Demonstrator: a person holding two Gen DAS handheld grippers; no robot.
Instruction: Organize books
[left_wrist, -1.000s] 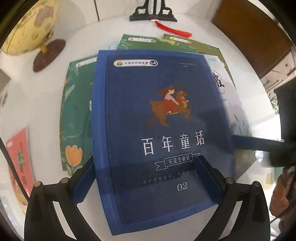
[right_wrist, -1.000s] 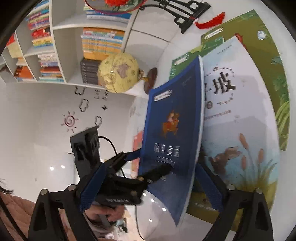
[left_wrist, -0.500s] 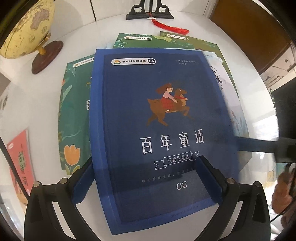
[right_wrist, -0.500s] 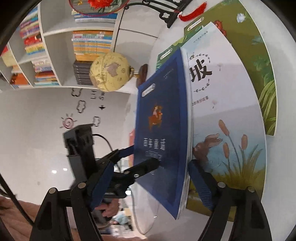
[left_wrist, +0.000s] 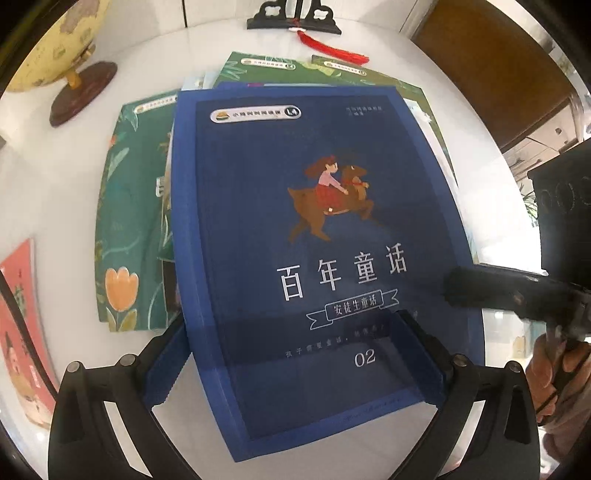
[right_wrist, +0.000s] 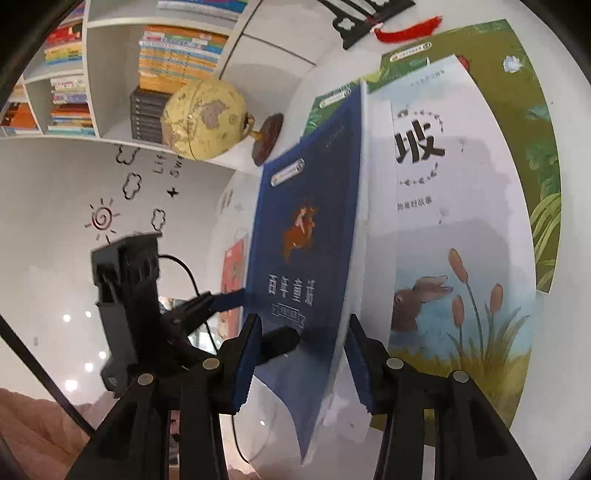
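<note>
Blue book (left_wrist: 306, 236): held raised by left tongs (left_wrist: 295, 365), clamped across its near edge; long axis runs away. Right tongs (right_wrist: 301, 354) closing around its side edge.

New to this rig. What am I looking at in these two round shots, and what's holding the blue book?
No robot arm here: a person carries a handheld two-finger gripper in each hand, and each gripper has a fisheye camera looking out along its fingers, hence the round pictures.

The left wrist view looks steeply down on the white table. The left gripper has the blue book between its jaws, one finger above the cover, one below, raising the near edge off the pile.

The right wrist view shows the same book edge-on from the side. The right gripper straddles the book's lower corner and its jaws are closing on it; the pads do not yet look pressed.

Underneath lie green books and a white book with a rabbit. A globe, a red tassel and a pink book lie around them.
</note>
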